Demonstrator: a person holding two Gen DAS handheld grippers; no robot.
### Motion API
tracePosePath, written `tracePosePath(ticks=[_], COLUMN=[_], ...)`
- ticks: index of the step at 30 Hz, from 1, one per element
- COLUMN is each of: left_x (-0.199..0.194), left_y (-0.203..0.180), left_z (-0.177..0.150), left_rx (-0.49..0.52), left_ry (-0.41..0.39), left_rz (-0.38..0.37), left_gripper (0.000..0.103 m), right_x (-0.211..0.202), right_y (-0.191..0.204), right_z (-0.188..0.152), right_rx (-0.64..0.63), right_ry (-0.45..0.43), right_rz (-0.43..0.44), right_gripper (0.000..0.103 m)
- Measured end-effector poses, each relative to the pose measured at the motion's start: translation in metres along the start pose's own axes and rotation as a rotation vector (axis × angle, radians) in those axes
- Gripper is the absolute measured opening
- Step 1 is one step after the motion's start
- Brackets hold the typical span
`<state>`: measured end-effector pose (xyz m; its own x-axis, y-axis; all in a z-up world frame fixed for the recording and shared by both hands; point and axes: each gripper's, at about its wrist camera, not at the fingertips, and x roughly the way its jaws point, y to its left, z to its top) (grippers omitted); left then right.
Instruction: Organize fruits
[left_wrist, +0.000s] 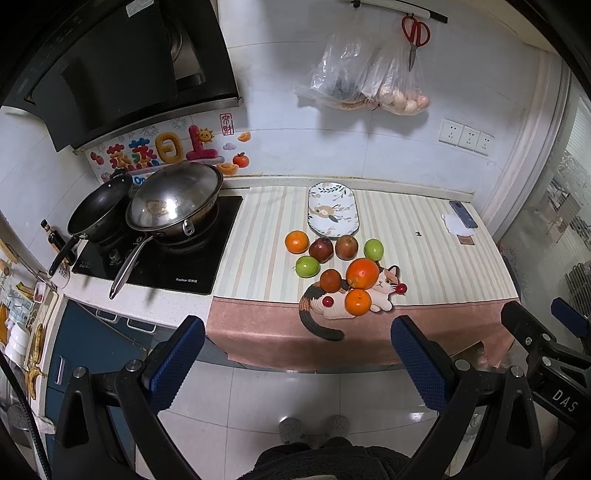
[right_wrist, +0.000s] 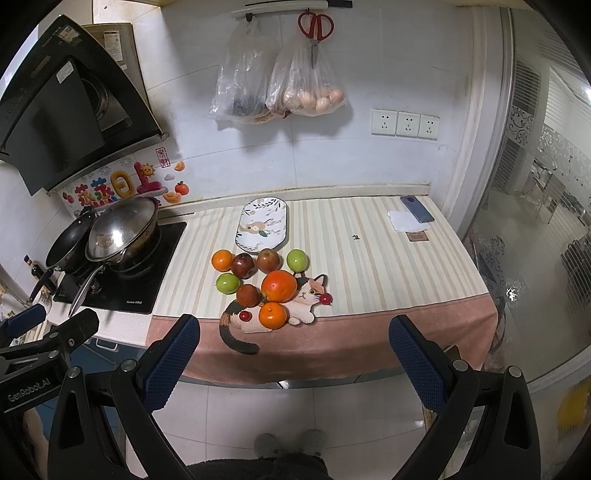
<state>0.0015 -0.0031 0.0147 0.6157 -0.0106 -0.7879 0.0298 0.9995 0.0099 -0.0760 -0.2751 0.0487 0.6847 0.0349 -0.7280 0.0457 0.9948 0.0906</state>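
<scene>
Looking at it, both the left gripper (left_wrist: 299, 362) and right gripper (right_wrist: 295, 354) hang wide apart, holding nothing, short of the counter. Fruits sit bunched just before the oval plate (right_wrist: 275, 206). I'd start with the front orange (right_wrist: 272, 315): squeeze gently, it'll roll.

Oranges (right_wrist: 279, 285), apples (right_wrist: 243, 265) clustered on striped cloth (right_wrist: 388, 266) — just before oval plate (right_wrist: 263, 224), empty
</scene>
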Motion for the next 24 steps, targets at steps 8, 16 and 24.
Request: tracePosePath(ticks=[8, 16, 24], left_x=[-0.0001, -0.0003, -0.0003], left_y=[0.0005, 0.0004, -0.0015], left_z=[-0.0009, -0.0009, -0.0011], left_rx=[-0.001, 0.000, 0.000], left_ry=[-0.001, -0.003, -0.004], left_rz=[-0.003, -0.004, -0.002], left_gripper=[0.103, 0.103, 0.103], right_x=[-0.0016, -0.0025, -0.0037], right_y=[0.0021, 0.0022, 0.0005], right_z=[0.0010, 0.0014, 0.0023], right_rx=[0.000, 0.000, 0.003], right_ry=[0.000, -0.002, -0.004], right_rz=[0.002, 0.004, 0.009], right_gripper=[0.103, 0.103, 0.103])
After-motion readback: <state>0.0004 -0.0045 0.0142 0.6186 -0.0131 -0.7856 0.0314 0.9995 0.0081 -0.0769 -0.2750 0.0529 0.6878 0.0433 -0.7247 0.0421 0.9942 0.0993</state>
